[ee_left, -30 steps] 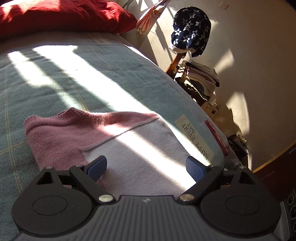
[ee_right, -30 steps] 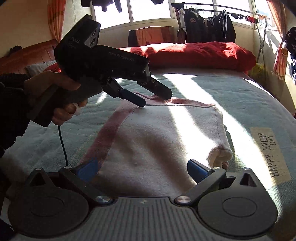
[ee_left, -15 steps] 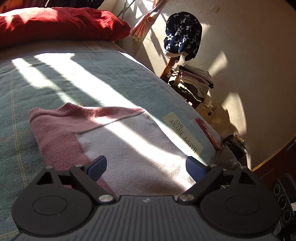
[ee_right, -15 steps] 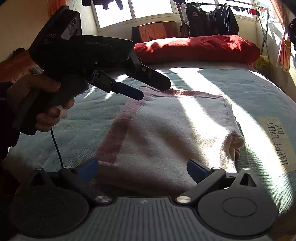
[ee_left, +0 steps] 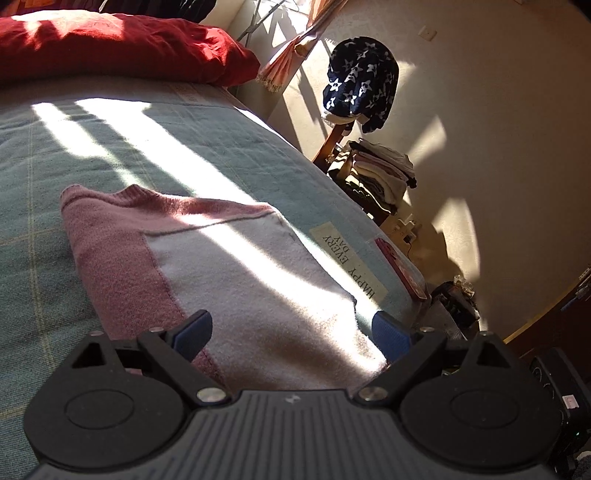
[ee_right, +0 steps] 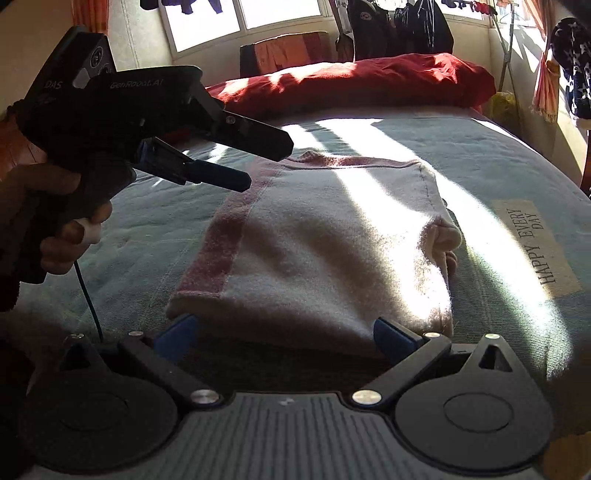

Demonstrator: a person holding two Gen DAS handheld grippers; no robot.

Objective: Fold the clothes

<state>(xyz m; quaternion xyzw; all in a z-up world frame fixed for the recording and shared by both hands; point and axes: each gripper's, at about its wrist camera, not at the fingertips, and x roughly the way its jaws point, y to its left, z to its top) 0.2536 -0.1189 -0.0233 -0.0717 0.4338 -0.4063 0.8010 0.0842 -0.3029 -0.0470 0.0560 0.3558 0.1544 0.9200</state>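
A folded pink-and-white sweater (ee_right: pixel 332 240) lies flat on the teal bed cover (ee_right: pixel 498 166). In the left wrist view the sweater (ee_left: pixel 240 280) has its pink collar side at the left. My left gripper (ee_left: pixel 291 332) hovers open over the sweater's near part with nothing between its fingers. In the right wrist view that left gripper (ee_right: pixel 255 162) is held by a hand (ee_right: pixel 70 236) above the sweater's far left corner. My right gripper (ee_right: pixel 284 332) stands open at the sweater's near hem, one blue pad at each end, holding nothing.
A red pillow (ee_right: pixel 351 81) lies across the head of the bed. A "HAPPY EVERY DAY" label (ee_right: pixel 535 247) marks the cover's right edge. A chair with stacked clothes (ee_left: pixel 380 173) and a star-print garment (ee_left: pixel 362 81) stands beside the bed. Dark clothes (ee_right: pixel 391 26) hang by the window.
The right gripper has drawn back, so the sweater's near hem now shows at its pads. The left gripper has risen and pulled away to the left. The sweater stays flat.
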